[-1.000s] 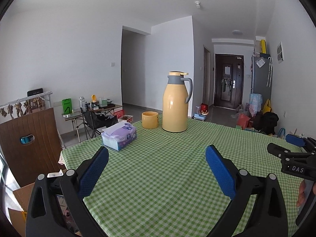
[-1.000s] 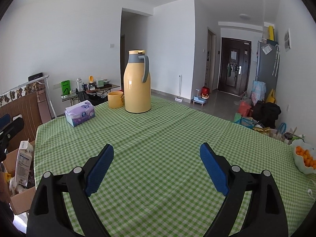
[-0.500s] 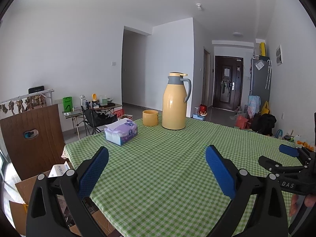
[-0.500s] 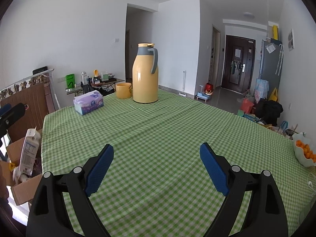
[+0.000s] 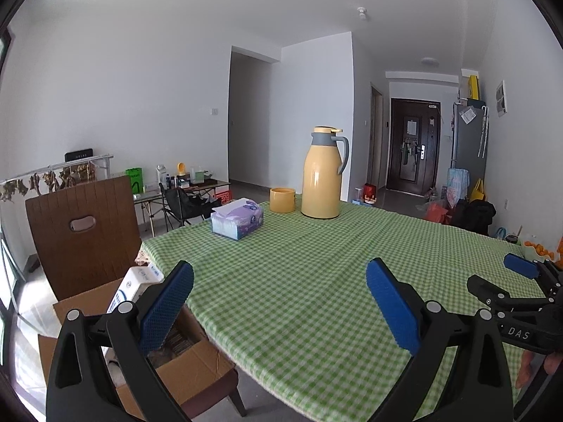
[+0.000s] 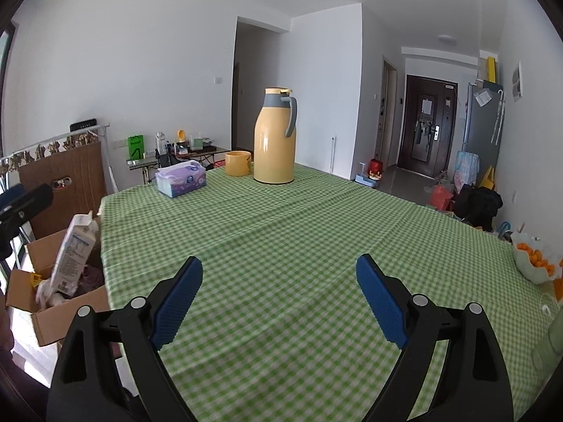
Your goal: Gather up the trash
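The left hand-held gripper [image 5: 279, 302] hangs over the near left edge of the surface [image 5: 316, 281], its black plastic arms spread wide and gripping nothing, the blue fingers [image 5: 165, 307] faced with a finely dimpled rubbery pad. The right hand-held gripper [image 6: 279, 302] is likewise spread and empty above the cloth, its blue pads [image 6: 381, 302] showing the same pebbled texture; in the left view it appears at the right margin as a black frame marked "DAS". The surface is covered by a green-and-white checked tablecloth with soft fold lines running across it. Just off its left edge, on the seat of a dark brown slatted wooden chair [image 5: 82, 232], sits an open corrugated cardboard box [image 6: 52, 313] with its flaps up; inside it a white and blue milk carton [image 6: 74, 255] leans tilted among crumpled pale wrappers and other scraps too small to make out. Far across the cloth stand a tall glossy yellow thermos jug [image 6: 275, 140] with a grey collar and handle, a squat yellow mug [image 6: 238, 163] just beside it, and a rectangular purple tissue box [image 6: 181, 178] further left. At the right edge rests a pale scalloped bowl of small oranges [image 6: 535, 267].
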The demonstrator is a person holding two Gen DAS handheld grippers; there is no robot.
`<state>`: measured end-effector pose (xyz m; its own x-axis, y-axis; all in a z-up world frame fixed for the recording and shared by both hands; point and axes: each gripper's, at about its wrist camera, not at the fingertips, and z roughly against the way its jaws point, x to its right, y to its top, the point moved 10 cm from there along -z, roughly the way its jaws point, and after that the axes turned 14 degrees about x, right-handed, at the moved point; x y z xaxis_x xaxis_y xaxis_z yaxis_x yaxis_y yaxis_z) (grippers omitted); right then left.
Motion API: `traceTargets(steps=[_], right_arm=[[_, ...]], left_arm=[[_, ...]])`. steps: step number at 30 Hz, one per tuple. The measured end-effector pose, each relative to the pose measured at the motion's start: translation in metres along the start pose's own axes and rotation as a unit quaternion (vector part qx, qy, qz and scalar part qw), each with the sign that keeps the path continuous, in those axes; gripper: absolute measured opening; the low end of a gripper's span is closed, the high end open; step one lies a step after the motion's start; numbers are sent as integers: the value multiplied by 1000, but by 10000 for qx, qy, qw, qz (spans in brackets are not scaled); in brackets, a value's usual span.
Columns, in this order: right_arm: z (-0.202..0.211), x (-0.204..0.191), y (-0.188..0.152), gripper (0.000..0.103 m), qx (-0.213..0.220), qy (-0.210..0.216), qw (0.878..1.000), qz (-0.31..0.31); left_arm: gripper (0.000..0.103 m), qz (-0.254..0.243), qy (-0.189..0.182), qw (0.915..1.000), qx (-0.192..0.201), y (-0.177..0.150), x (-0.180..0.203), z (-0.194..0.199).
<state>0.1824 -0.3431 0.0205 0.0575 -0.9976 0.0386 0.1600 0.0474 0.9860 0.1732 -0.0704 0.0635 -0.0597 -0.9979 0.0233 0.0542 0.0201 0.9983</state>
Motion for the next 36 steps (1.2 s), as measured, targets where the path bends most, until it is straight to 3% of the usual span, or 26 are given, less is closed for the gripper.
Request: traceTargets(steps=[15,24,36], right_arm=[[69,-26,-10,85,179,-2,9998,-47],[103,-43,-18,85,309,94,9995,-20],[128,-41,-23,85,389,-176,9991,-35]], left_arm=[[95,9,-36,9999,149,-13,-14,84],[95,151,-21,9999,-3,-30,-28,111],[95,194,-94,9994,253,-17,-40,139]])
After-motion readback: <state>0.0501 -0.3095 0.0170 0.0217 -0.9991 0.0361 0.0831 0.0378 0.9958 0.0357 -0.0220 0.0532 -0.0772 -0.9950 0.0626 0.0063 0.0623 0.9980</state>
